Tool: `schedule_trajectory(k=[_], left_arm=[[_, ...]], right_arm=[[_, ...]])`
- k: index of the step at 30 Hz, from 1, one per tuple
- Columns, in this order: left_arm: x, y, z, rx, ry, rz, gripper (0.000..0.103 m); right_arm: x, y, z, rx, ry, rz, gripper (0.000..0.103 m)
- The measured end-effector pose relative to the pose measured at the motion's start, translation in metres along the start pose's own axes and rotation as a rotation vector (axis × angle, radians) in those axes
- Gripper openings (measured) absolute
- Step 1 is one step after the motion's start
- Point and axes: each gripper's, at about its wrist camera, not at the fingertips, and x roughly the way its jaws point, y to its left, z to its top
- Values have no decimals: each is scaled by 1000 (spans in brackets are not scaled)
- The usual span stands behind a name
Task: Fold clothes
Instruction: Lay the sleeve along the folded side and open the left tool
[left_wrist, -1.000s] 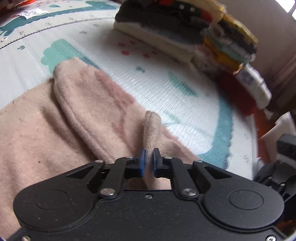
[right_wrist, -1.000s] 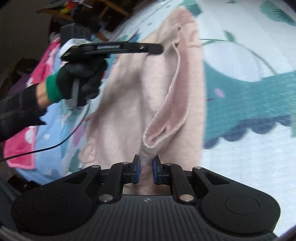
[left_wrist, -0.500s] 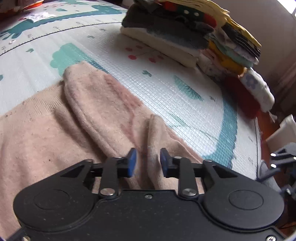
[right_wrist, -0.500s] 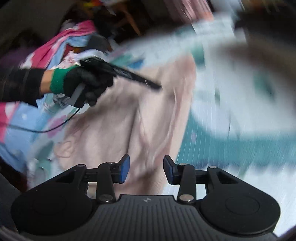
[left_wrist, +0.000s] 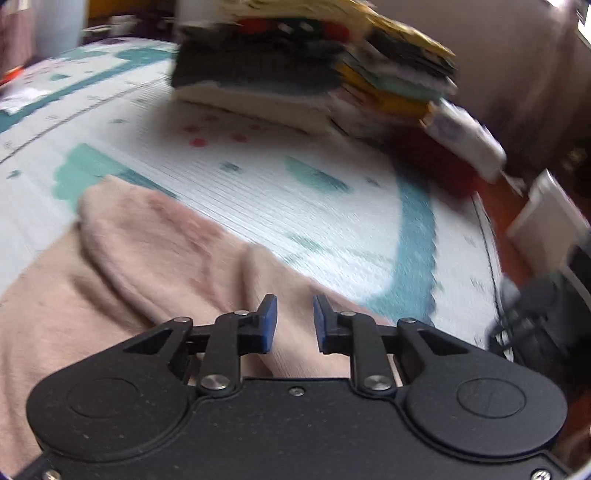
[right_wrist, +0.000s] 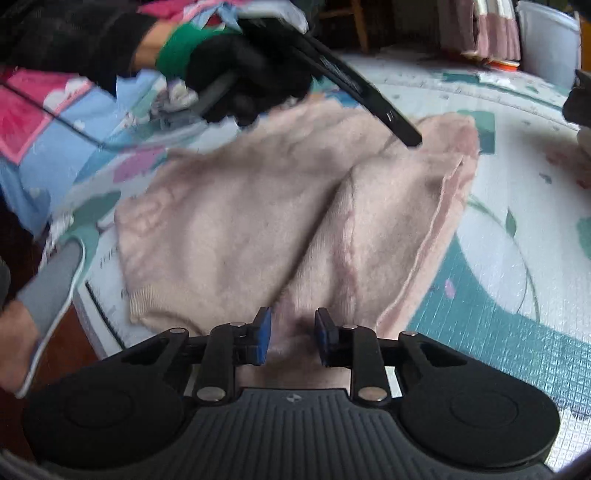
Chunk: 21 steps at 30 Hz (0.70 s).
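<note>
Holding both tools open, our left tool (left_wrist: 294, 320) and right tool (right_wrist: 291, 334) grip nothing above the pink sweater (right_wrist: 236, 221) lying part-folded on the play mat (left_wrist: 258, 177). A stack of folded clothes (left_wrist: 314, 70) sits beyond it, well apart.

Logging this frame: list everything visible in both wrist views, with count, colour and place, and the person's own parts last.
sweater: one, pale pink, partly folded on the mat.
play mat: one, white with teal patterns, under the sweater.
stack of folded clothes: one, mixed colours, far edge of the mat.
pink and blue fabric: one, beyond the mat's left side.
left gripper: one, black, blue fingers open over the sweater.
right gripper: one, black, blue fingers open.
gloved hand: one, black with green cuff, holding the left gripper.
</note>
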Motion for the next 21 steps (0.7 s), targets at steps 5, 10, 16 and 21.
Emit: schedule_trajectory(k=[5,10,16,21], left_arm=[[39,-7,-7,-33,8,117,19],[9,-7,12,25,8,160,28],[-68,65,-3,-135,-4,356,32],[-124,120,-37,-329,15,496,43]], right_arm=[[-1,-2,-6,49,-7,19,31],[-9,5,3,12,31,41,33],[-36,22,38,-175,134,91,34],[-50,65,91,-484,316,151,36]])
